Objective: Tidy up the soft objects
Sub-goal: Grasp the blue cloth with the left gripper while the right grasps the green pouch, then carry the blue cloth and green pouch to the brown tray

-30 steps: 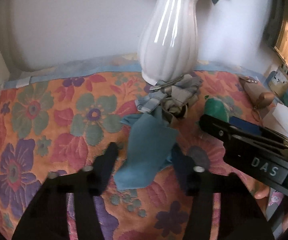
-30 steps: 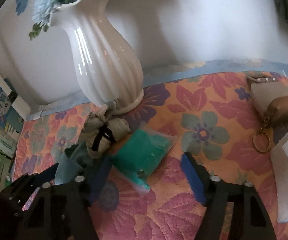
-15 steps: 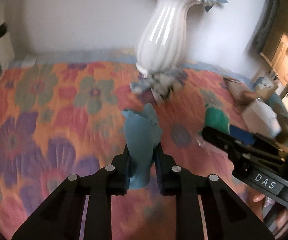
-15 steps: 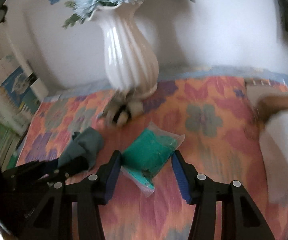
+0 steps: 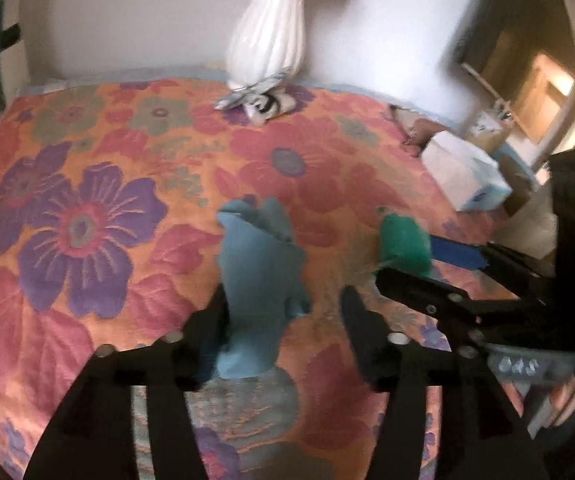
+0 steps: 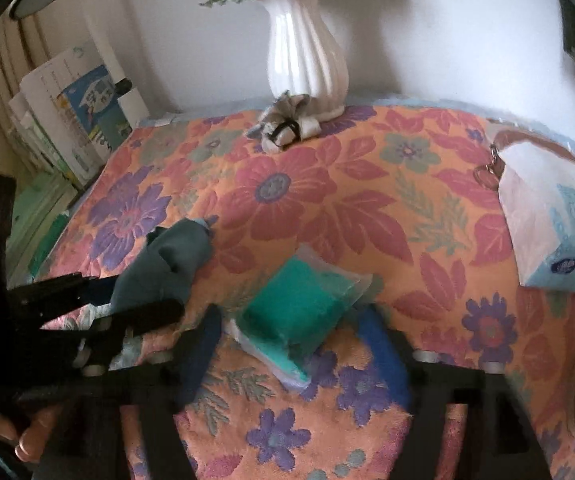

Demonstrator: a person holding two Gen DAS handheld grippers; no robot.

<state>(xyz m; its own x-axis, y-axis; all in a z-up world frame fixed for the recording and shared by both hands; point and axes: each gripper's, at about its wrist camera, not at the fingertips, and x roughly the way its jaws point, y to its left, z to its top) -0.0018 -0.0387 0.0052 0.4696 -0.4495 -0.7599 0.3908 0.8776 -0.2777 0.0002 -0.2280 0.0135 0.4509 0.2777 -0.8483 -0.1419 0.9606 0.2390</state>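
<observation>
A crumpled blue cloth point(image 5: 255, 280) stands on the flowered tablecloth point(image 5: 87, 240) between the fingers of my left gripper point(image 5: 285, 320). Its jaws are opening: the cloth leans on the left finger, and the right finger stands apart from it. To its right, a green soft packet in a clear bag point(image 6: 299, 308) lies between the blue-padded fingers of my right gripper point(image 6: 291, 344). These jaws are opening too, and the pads do not press on the packet. Seen from the right wrist, the left gripper point(image 6: 99, 300) and the blue cloth point(image 6: 171, 264) are at the left.
A white ribbed vase point(image 6: 307, 56) with blue flowers stands at the back against the wall. A tied grey-and-white fabric bundle point(image 6: 287, 124) lies at its foot. A tissue pack point(image 6: 555, 224) and a brown pouch with a key ring point(image 6: 527, 144) are at the right. Books point(image 6: 71, 120) lean at the left.
Both grippers closed on their items and drew them away from the vase toward the near side of the table. Now both pairs of jaws have spread apart again.
</observation>
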